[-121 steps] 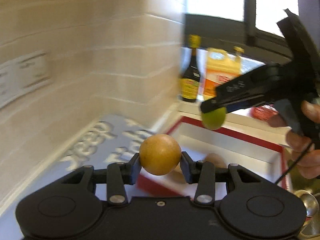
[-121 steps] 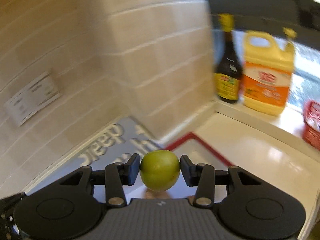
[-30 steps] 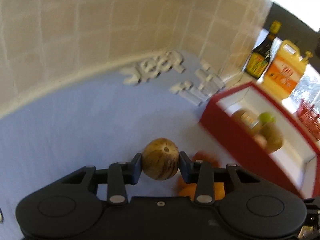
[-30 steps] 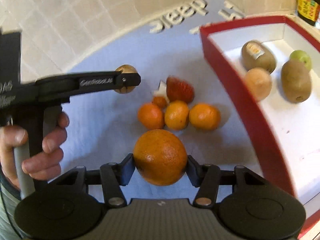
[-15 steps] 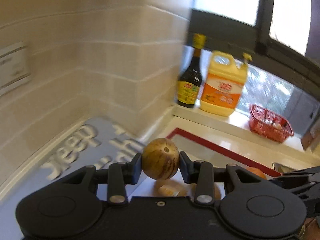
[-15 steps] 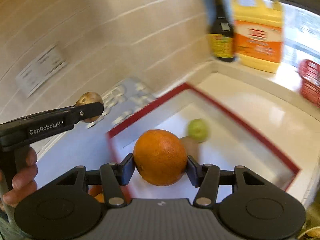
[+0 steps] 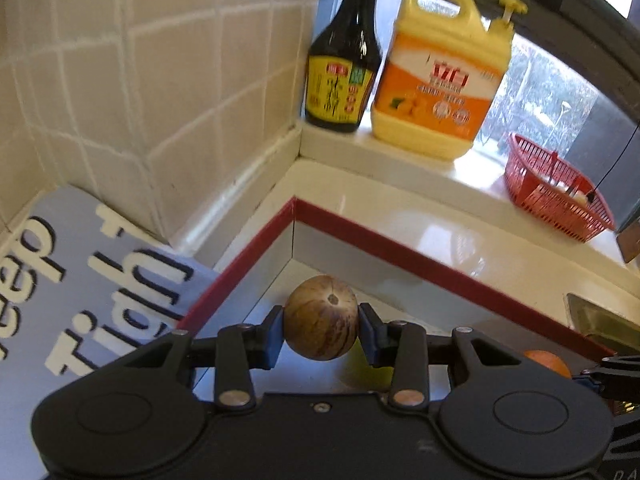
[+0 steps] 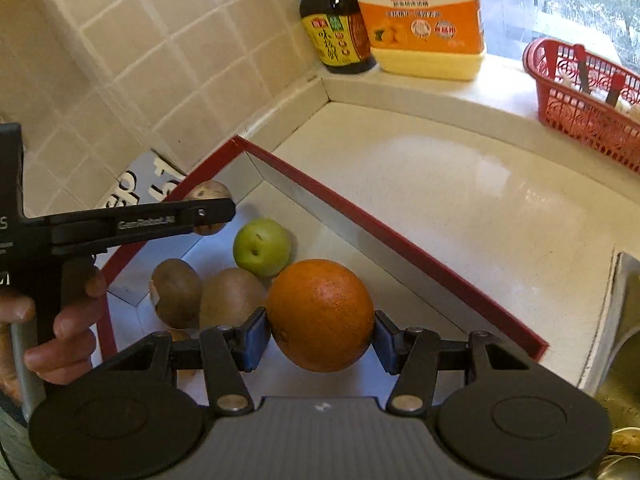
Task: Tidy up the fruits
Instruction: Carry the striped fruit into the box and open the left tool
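Observation:
My left gripper [image 7: 321,330] is shut on a small round brown streaked fruit [image 7: 321,328] and hangs over the far corner of the red-rimmed white box [image 7: 420,266]. In the right wrist view that left gripper [image 8: 208,208] reaches in from the left with the brown fruit [image 8: 212,192] in it. My right gripper [image 8: 320,330] is shut on a large orange [image 8: 320,314] above the box [image 8: 400,240]. Inside the box lie a green fruit [image 8: 262,246] and two brown kiwis [image 8: 176,292] [image 8: 232,298]. The orange [image 7: 548,362] also shows at the left wrist view's right edge.
A dark sauce bottle [image 8: 336,28] and a yellow-orange detergent jug [image 8: 428,20] stand on the sill in the corner. A red plastic basket [image 8: 584,100] sits further right. A blue mat with white letters [image 7: 80,280] lies left of the box by the tiled wall. A sink edge [image 8: 616,320] is at right.
Both grippers have swung with their fruits from over the blue mat to above the red-rimmed box. The loose oranges and strawberry on the mat have dropped out of view.

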